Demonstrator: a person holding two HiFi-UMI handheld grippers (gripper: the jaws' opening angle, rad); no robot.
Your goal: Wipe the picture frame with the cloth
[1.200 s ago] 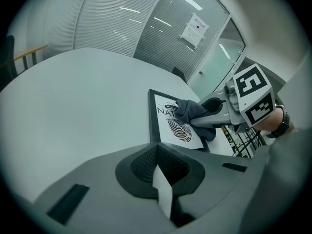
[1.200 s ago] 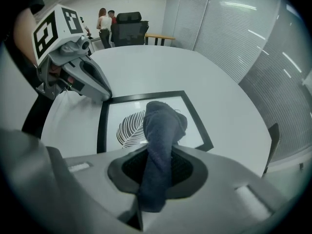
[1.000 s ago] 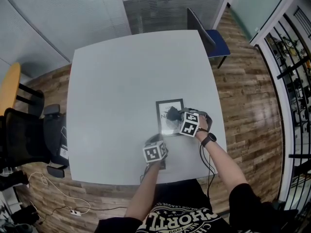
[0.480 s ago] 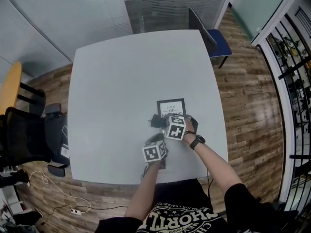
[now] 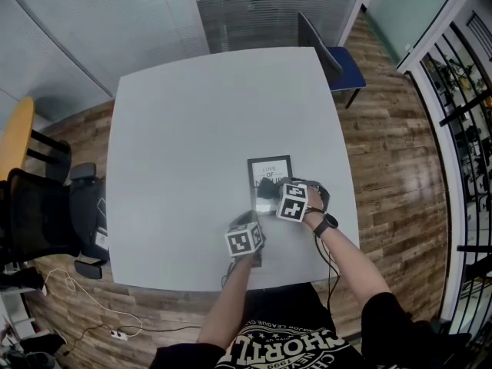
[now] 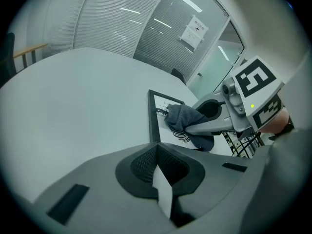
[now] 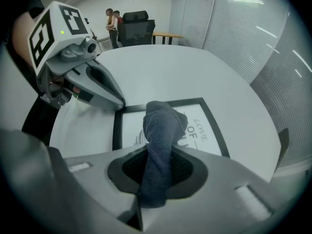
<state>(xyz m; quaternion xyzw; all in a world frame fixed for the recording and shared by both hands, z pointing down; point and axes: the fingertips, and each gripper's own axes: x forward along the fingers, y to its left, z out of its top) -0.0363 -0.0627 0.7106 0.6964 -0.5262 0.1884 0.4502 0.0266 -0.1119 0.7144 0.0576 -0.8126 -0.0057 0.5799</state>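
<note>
A black picture frame [image 5: 269,172] with a white printed sheet lies flat on the white table [image 5: 184,129]. My right gripper [image 5: 270,191] is shut on a dark blue-grey cloth [image 5: 266,186] and presses it onto the frame's near half. In the right gripper view the cloth [image 7: 161,130] stands out of the jaws over the frame [image 7: 207,126]. My left gripper [image 5: 250,223] is shut on the frame's near left corner. The left gripper view shows the frame's edge [image 6: 152,121] and the cloth [image 6: 187,123] just ahead of the left gripper [image 6: 158,152].
A blue chair [image 5: 338,64] stands at the table's far right corner. A black office chair [image 5: 46,214] and a yellow tabletop [image 5: 14,137] are off to the left. Two persons [image 7: 113,21] stand far beyond the table. The table's near edge [image 5: 192,289] is close to my arms.
My right gripper swept the cloth left across the frame's near part, then back to the right. The left gripper and the frame have stayed in place.
</note>
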